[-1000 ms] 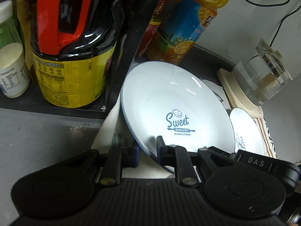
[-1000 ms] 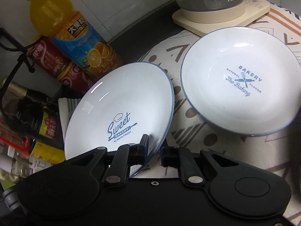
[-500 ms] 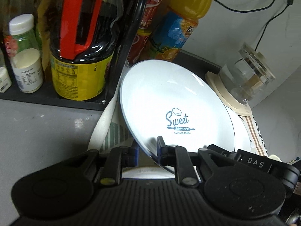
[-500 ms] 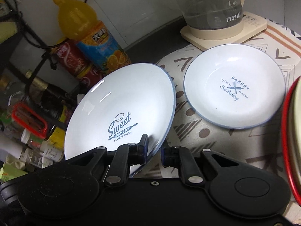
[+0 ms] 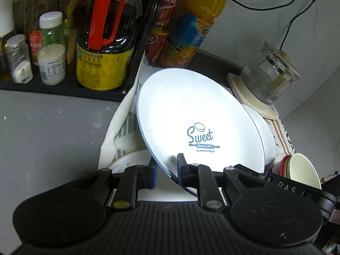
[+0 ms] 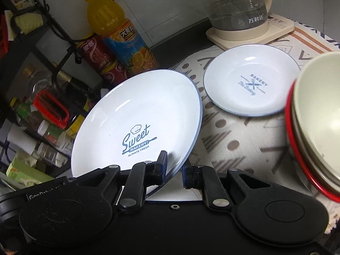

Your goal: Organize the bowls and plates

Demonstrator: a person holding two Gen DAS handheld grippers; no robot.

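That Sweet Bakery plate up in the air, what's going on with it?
A person is tidying dishes. Both the left hand-held gripper and the right hand-held gripper are clamped on the near rim of the Sweet Bakery plate, holding it tilted above the patterned cloth. A smaller Bakery plate lies flat on the cloth near the glass kettle, and stacked bowls are at the right.

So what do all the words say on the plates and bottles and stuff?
"Sweet BAKERY ALWAYS FRESH": big plate, held by left gripper and right gripper.
"BAKERY", "The Baking": small plate; its tiny words are blurred.
"万利达": glass kettle.
"DAS": black gripper body.
Orange drink bottle, red cans, rack jars: too blurred.
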